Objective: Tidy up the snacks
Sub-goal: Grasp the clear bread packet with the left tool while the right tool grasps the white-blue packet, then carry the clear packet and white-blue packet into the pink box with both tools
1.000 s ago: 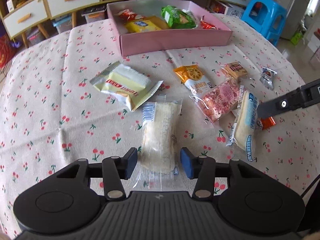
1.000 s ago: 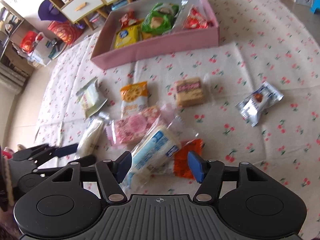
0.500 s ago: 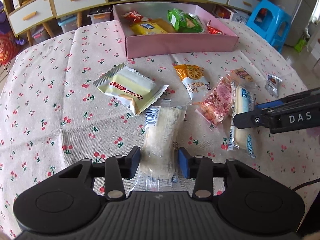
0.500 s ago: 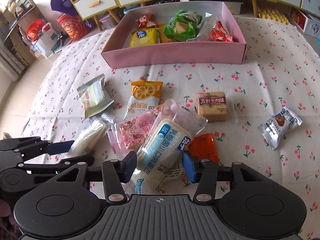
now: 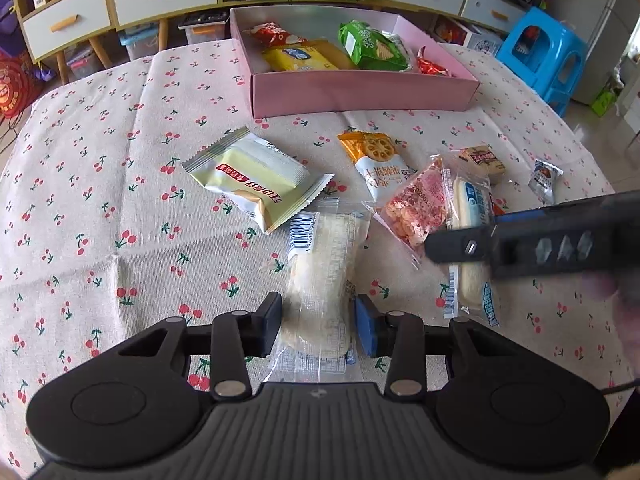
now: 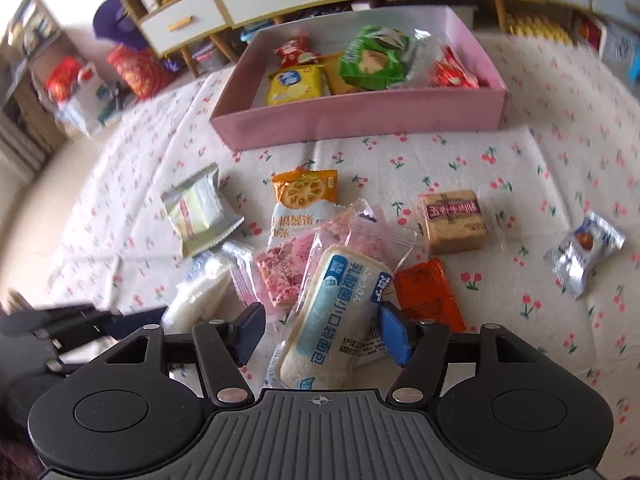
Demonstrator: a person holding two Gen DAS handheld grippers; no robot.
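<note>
Snacks: approx. four packets already lie in the pink box (image 5: 360,94); nine or so are left on the cherry-print cloth (image 5: 100,200) in front of it, so the job is under halfway by my estimate.

Left gripper (image 5: 318,326): jaws partly closed, pads touching both sides of the clear-wrapped white roll (image 5: 320,272), which lies on the cloth nearest the camera, well short of the box.

Right gripper (image 6: 322,332): jaws opening, blue-label bread packet (image 6: 340,312) between them; blue pad at its wrapper edge, opposite pad clear of it, so no firm pinch.

Near box: pale-yellow packet (image 5: 256,180), orange cracker pack (image 5: 376,156), pink-flake packet (image 6: 284,268), brown biscuit block (image 6: 454,220), orange-red sachet (image 6: 428,292), silver sachet (image 6: 582,250).
</note>
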